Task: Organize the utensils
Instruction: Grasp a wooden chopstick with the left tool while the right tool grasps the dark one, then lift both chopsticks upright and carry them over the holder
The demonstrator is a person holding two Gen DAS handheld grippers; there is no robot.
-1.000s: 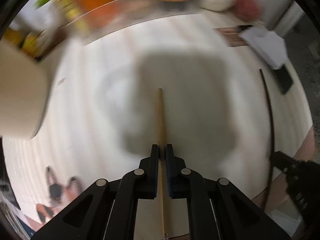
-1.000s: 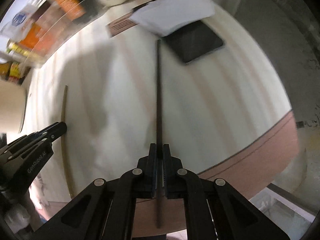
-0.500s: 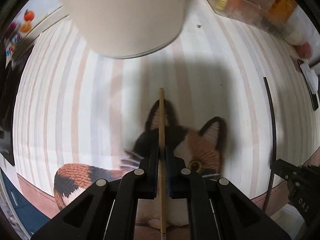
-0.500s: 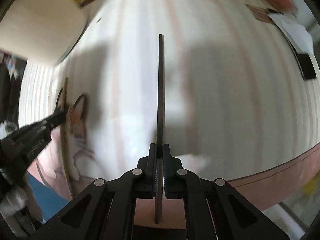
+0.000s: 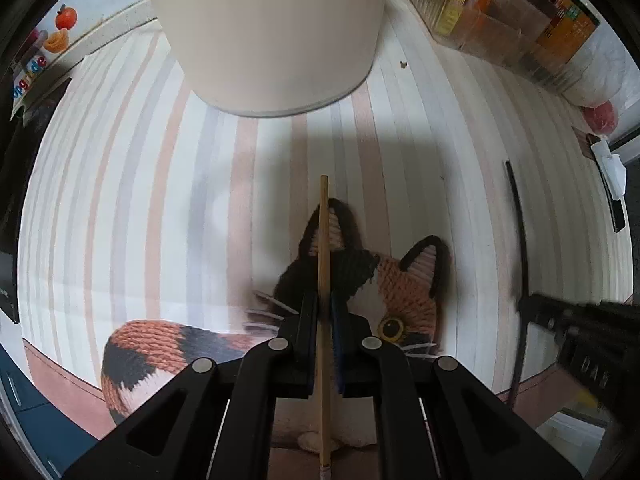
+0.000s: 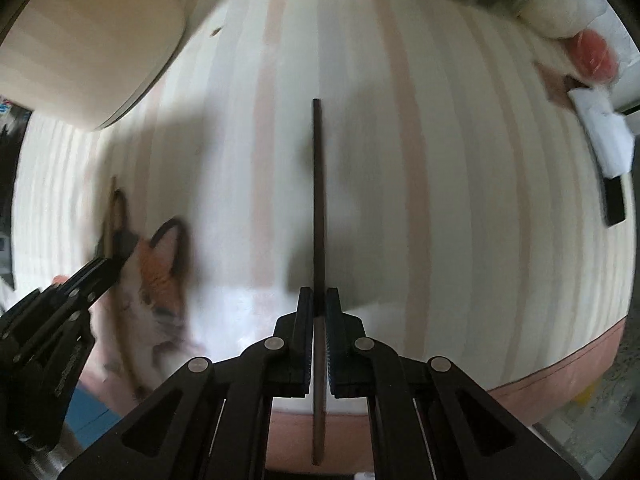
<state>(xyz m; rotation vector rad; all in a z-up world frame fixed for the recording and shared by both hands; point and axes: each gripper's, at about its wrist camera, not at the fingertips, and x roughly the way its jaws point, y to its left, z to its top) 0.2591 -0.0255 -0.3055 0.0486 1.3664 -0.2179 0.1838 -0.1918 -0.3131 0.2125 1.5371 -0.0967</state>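
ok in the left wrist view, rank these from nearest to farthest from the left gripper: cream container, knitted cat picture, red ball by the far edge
From the left gripper, shut on a light wooden chopstick:
1. Knitted cat picture, right under the fingers.
2. Cream container, straight ahead, top of view.
3. Red ball, far upper right by the table edge.

We see the left gripper (image 5: 325, 312) as matte black angular linkage arms, each carrying round silver pivot screws, with blue pads lining its fingers (image 5: 306, 320). The right gripper (image 6: 319, 308) is built alike; at 4 o'clock in the left view its black body bears pale lettering.
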